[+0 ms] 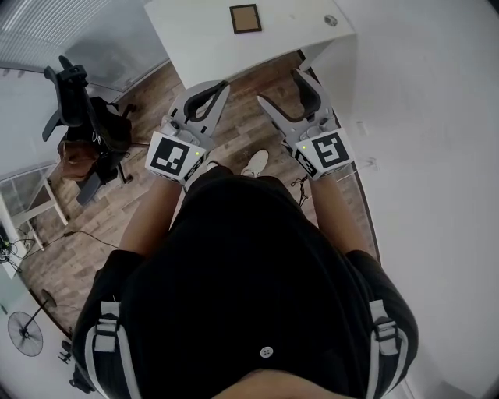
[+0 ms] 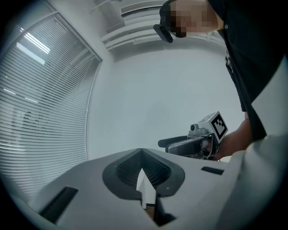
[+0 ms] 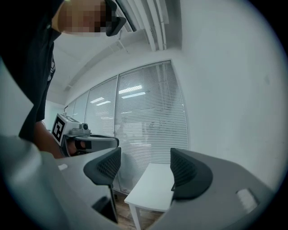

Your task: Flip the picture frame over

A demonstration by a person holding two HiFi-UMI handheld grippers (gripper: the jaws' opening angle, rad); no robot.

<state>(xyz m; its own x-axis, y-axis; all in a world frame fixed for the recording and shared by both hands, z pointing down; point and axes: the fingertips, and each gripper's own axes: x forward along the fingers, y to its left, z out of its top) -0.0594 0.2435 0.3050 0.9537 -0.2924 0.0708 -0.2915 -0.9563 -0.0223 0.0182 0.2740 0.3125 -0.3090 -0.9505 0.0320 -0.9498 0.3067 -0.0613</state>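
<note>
The picture frame (image 1: pixel 245 18) lies flat on the white table (image 1: pixel 195 35) at the top of the head view, showing a brown panel inside a dark border. Both grippers hang level over the wooden floor, short of the table and apart from the frame. My left gripper (image 1: pixel 221 87) is shut, its dark pads meeting at the tips (image 2: pixel 143 155) with nothing between them. My right gripper (image 1: pixel 287 92) stands open and empty (image 3: pixel 146 170), with the table's near corner (image 3: pixel 153 188) seen past its jaws. Neither gripper view shows the frame.
A small round silvery object (image 1: pixel 330 21) sits on the table to the right of the frame. A black office chair (image 1: pixel 78 109) with bags stands at the left, a floor fan (image 1: pixel 27 331) lower left. White wall at right; blinds (image 3: pixel 148 112) behind the table.
</note>
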